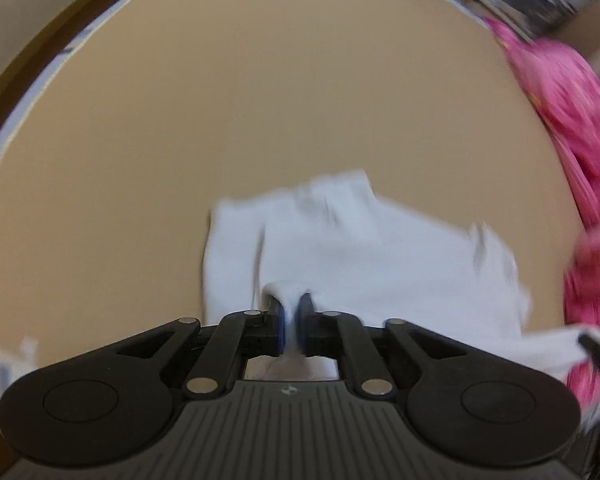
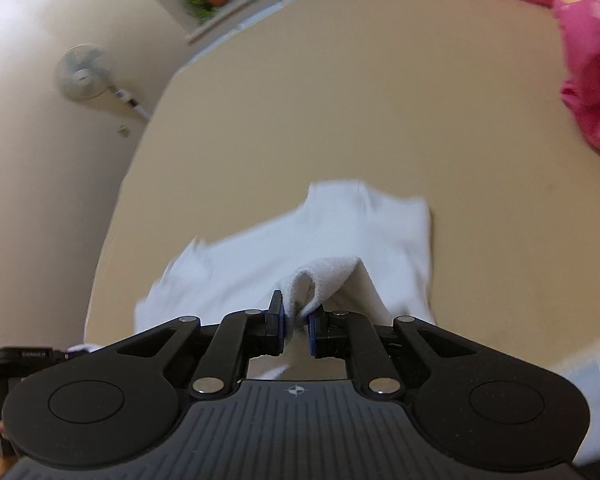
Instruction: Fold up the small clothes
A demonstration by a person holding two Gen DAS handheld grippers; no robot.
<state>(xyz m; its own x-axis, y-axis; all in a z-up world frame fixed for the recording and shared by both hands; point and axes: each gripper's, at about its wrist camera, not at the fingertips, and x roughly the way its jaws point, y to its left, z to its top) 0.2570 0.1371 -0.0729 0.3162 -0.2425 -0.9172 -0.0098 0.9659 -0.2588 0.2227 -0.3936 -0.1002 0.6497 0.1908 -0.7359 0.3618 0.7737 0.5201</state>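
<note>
- The left black two-finger gripper [image 1: 292, 318] is closed on a pinched fold of the small white cotton garment [image 1: 360, 256]; cloth fills the narrow gap between its blue pads.
- The right black two-finger gripper [image 2: 296, 322] pinches another raised fold of the same white garment [image 2: 300, 248] in the same way.
- The garment lies partly on the round beige table top [image 1: 240, 112], on the side near the grippers, with its far part flat and its near edge lifted by both grips. The pictures are blurred, so I cannot tell its exact shape.
- The crumpled pink cloth pile [image 1: 572, 128] sits at the right rim of the table, just beside the garment.
- Judgement: the step is carrying the held edge over the flat part. To do it well, both grippers should travel together at the same height, keep the edge taut and straight, and release only when it lies aligned.
- Keeping away from the pink pile avoids catching it.
</note>
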